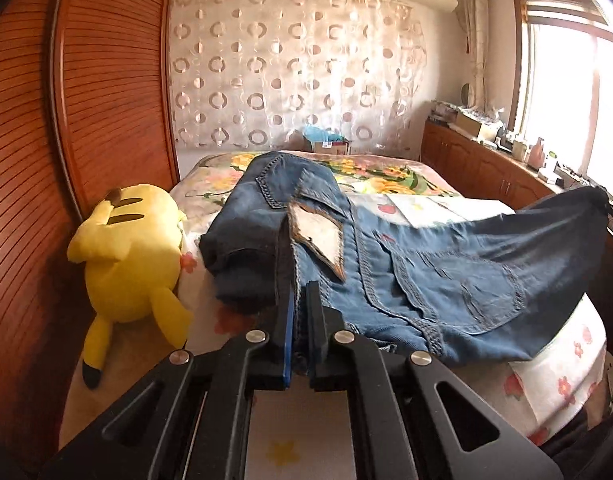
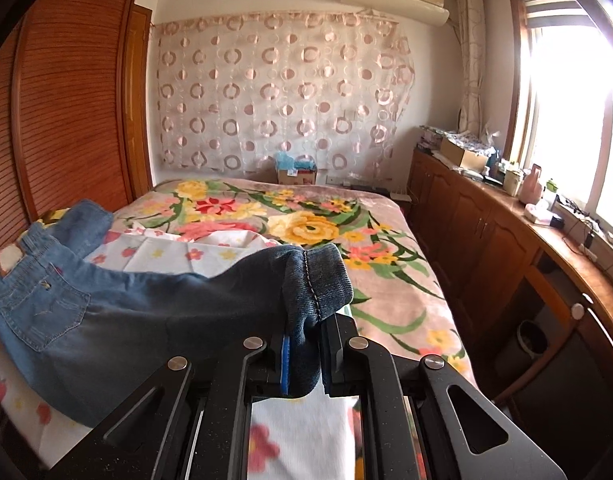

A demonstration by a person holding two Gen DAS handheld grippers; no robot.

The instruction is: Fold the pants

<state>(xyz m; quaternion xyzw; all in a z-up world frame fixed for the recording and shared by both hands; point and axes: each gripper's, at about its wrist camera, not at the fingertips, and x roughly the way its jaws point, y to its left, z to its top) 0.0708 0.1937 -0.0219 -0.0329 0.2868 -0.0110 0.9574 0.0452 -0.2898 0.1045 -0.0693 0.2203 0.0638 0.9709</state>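
The left gripper (image 1: 300,300) has its fingers clamped on the waistband of the pants (image 1: 426,268), whose far hem end runs dark and blurred toward the bed's right edge. There the right gripper (image 2: 306,344) pinches the bunched hem between its fingers, hiding their tips. The jeans stretch across the near end of the bed (image 2: 386,264), over a floral blanket. A yellow plush toy (image 1: 130,256) lies at the bed's left edge, against the wooden wardrobe (image 1: 106,80).
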